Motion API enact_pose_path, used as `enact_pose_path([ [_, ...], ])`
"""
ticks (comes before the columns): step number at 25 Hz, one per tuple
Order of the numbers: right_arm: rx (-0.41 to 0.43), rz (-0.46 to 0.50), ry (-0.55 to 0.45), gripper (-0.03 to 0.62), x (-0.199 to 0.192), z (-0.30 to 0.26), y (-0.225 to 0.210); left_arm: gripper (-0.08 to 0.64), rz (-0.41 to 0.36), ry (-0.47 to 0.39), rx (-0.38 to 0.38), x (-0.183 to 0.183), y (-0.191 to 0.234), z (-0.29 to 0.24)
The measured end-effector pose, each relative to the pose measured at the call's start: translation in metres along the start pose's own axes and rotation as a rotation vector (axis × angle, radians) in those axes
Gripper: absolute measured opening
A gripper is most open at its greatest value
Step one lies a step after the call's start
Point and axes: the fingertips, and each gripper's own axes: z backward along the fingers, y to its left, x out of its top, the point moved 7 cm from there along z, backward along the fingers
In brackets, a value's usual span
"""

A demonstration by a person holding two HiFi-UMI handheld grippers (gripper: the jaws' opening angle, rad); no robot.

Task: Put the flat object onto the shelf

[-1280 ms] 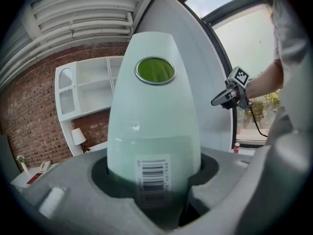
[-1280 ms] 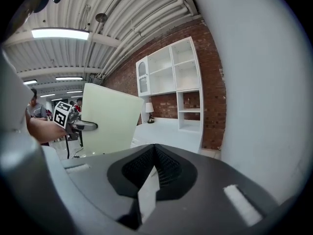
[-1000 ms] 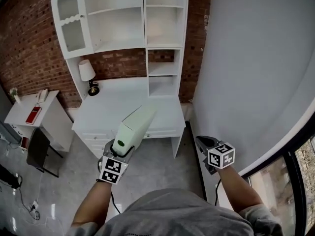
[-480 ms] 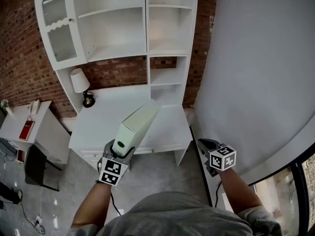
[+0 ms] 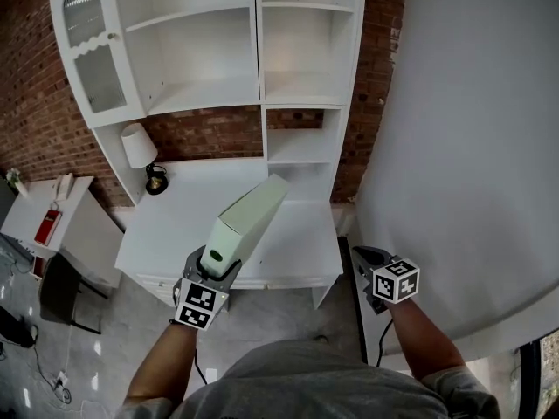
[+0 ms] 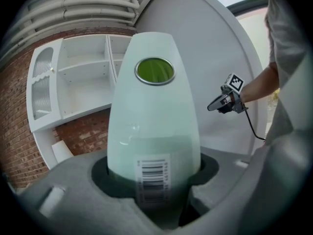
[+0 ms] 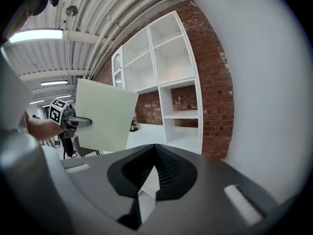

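The left gripper, at about 7 o'clock in the head view, has its jaws partly apart and clamped on the near end of the flat object, a pale green slab held edge-up. The slab stretches away from the jaws toward 1 o'clock, its far end over the white desk. In the left gripper view a barcode label sits on its narrow edge just above the jaws, with a round green patch further along at 12 o'clock. The shelf unit stands on the back of the desk at 12 o'clock from the slab, well apart from it, its compartments open toward the person, with a glass-fronted door at its 9 o'clock side. A small lamp stands on the desk at 10 o'clock from the slab, against the brick wall. The right gripper, at 4 o'clock beside a white wall, has its jaws drawn together at the tips, with nothing between them.
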Motion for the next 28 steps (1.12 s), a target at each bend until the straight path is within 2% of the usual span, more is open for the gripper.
enact_pose_path([
  [9,0.132,0.089,0.005,0.009,0.061,-0.057,-0.108,0.267,0.049,0.002,0.139,0.053,-0.010,-0.077],
  [15,0.167,0.100,0.002,0.009,0.079,-0.085,-0.139,0.267,0.054,-0.009,0.158,0.075,-0.009,-0.108],
  [18,0.161,0.099,-0.001,0.009,0.082,-0.094,-0.144,0.267,0.029,-0.024,0.151,0.082,-0.002,-0.117],
  [23,0.101,0.092,-0.024,0.009,0.094,-0.101,-0.142,0.265,-0.002,-0.064,0.121,0.099,0.028,-0.125],
  [28,0.048,0.078,-0.069,0.009,0.115,-0.100,-0.135,0.265,-0.049,-0.107,0.103,0.133,0.061,-0.126],
])
